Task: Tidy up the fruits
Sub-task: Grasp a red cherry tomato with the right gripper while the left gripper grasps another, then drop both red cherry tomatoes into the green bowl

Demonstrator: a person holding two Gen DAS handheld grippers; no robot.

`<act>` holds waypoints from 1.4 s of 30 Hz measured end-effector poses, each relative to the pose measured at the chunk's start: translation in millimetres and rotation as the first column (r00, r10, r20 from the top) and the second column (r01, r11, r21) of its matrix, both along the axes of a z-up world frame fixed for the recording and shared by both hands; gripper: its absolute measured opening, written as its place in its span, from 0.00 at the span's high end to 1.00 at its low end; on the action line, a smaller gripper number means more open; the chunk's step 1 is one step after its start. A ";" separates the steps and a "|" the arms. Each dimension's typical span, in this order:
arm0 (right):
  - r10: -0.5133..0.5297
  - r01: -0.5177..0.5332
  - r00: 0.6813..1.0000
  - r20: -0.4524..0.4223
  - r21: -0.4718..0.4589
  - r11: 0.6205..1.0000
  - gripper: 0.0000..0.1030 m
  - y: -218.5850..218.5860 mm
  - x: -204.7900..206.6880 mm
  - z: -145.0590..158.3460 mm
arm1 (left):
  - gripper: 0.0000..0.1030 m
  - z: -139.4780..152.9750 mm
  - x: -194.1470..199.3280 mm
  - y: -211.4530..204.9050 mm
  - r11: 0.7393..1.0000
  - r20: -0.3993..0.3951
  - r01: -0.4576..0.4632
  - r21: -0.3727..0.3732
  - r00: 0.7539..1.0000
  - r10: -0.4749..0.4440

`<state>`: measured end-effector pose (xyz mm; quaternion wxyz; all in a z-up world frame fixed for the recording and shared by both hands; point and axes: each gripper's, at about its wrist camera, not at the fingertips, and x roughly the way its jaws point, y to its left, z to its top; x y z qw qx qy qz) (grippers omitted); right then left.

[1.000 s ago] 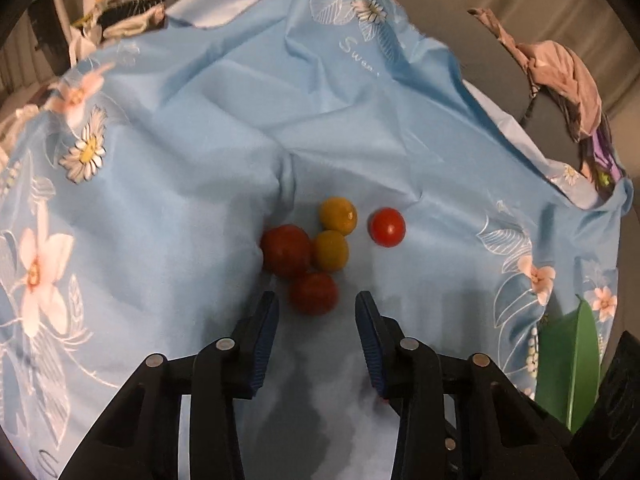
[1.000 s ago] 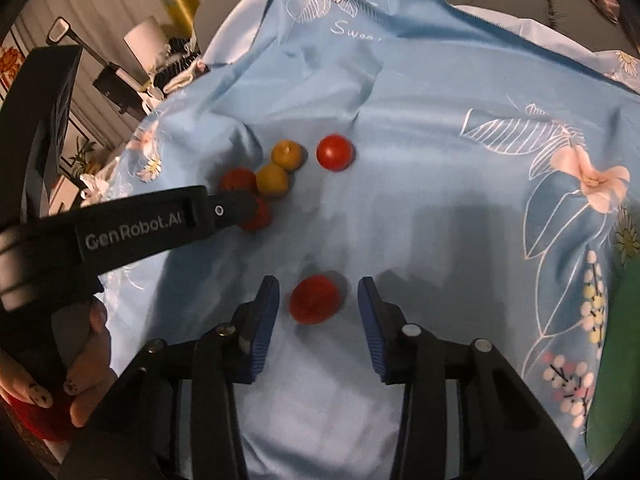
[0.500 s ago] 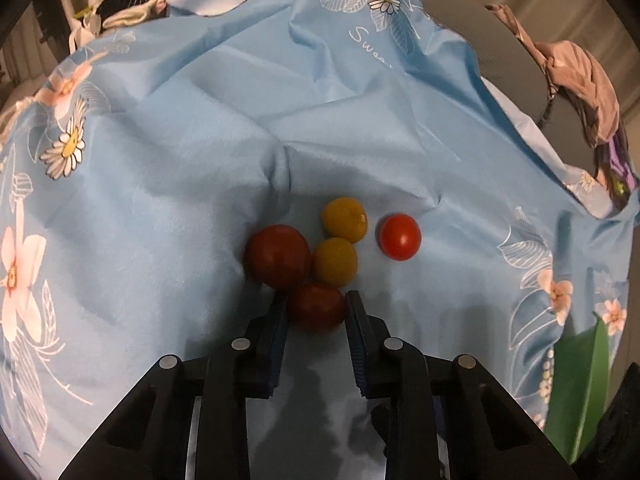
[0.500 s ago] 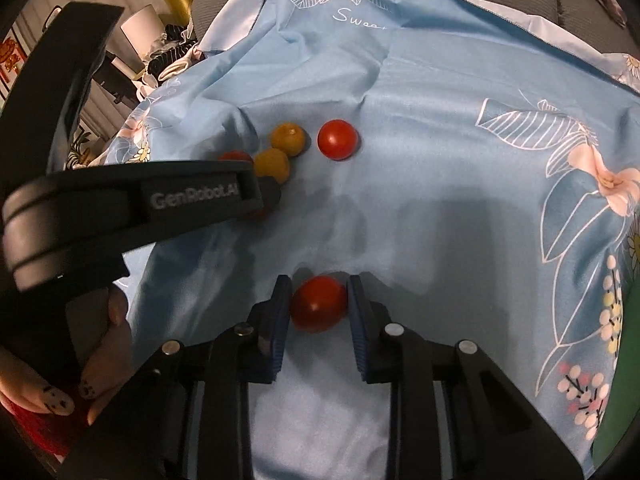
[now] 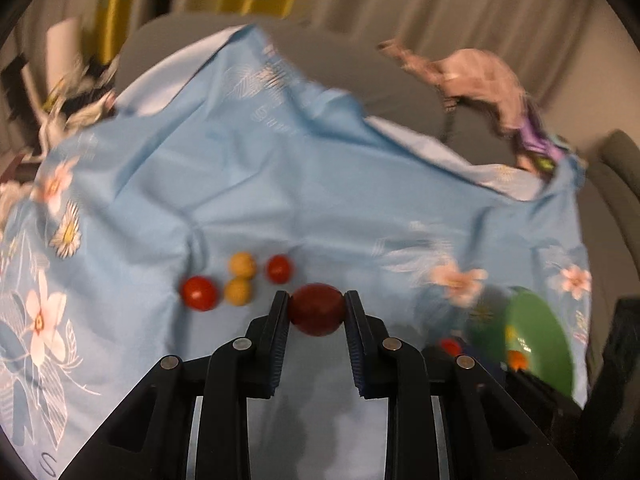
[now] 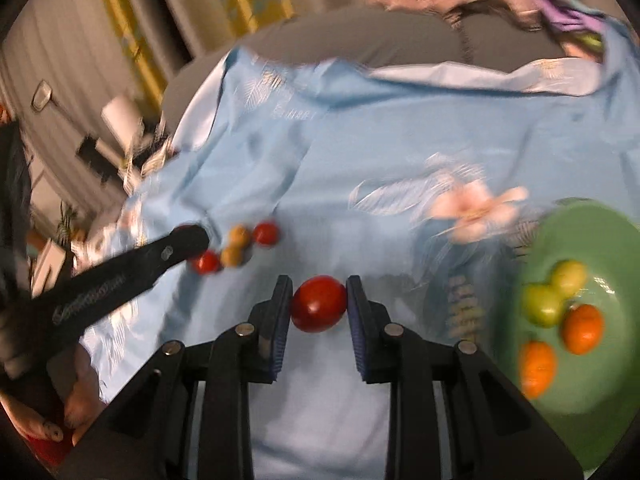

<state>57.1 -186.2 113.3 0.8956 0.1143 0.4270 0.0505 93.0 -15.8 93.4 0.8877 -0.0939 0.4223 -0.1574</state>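
Observation:
My left gripper is shut on a dark red tomato and holds it above the blue flowered cloth. My right gripper is shut on a red tomato, also lifted. On the cloth lie two yellow tomatoes with a red one on each side. A green plate at the right holds two green and two orange fruits. The plate also shows in the left wrist view.
A grey sofa back rises behind the cloth, with crumpled pink clothing on it. The left gripper's black body crosses the left of the right wrist view. Clutter and a white cup stand at the far left.
Both grippers have closed fully on their tomatoes and lifted them off the cloth. Both views have tilted up and swung right, bringing the green plate into sight.

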 end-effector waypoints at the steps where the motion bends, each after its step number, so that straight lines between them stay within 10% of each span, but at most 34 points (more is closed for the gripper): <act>1: -0.020 0.020 1.000 0.016 0.004 1.000 0.73 -8.5 -4.4 5.0 | 0.74 5.8 -5.1 -4.7 1.000 0.018 0.018 -0.006 1.000 -0.018; 14: -0.342 0.343 0.933 0.109 0.012 0.939 0.73 -120.5 -62.9 38.2 | 0.74 36.1 -45.7 -100.2 0.941 0.102 0.331 -0.068 0.941 -0.324; 28: -0.510 0.510 0.860 -0.040 -0.010 0.860 0.72 -181.6 -76.1 1.4 | 0.74 -14.1 -57.4 -183.1 0.857 -0.020 0.515 -0.036 0.857 -0.516; 32: -0.518 0.519 0.852 -0.073 -0.009 0.855 0.59 -185.3 -75.2 -3.8 | 0.74 -14.8 -59.0 -188.0 0.851 -0.035 0.525 -0.015 0.851 -0.525; 34: -0.531 0.531 0.846 -0.053 0.002 0.847 0.37 -185.7 -76.5 0.7 | 0.74 -8.8 -60.1 -181.8 0.860 -0.022 0.511 0.016 0.860 -0.510; 42: -0.366 0.356 0.929 0.059 0.133 0.925 0.38 -138.4 -59.2 27.5 | 0.61 20.6 -23.3 -76.0 0.988 0.013 0.155 0.027 0.988 -0.155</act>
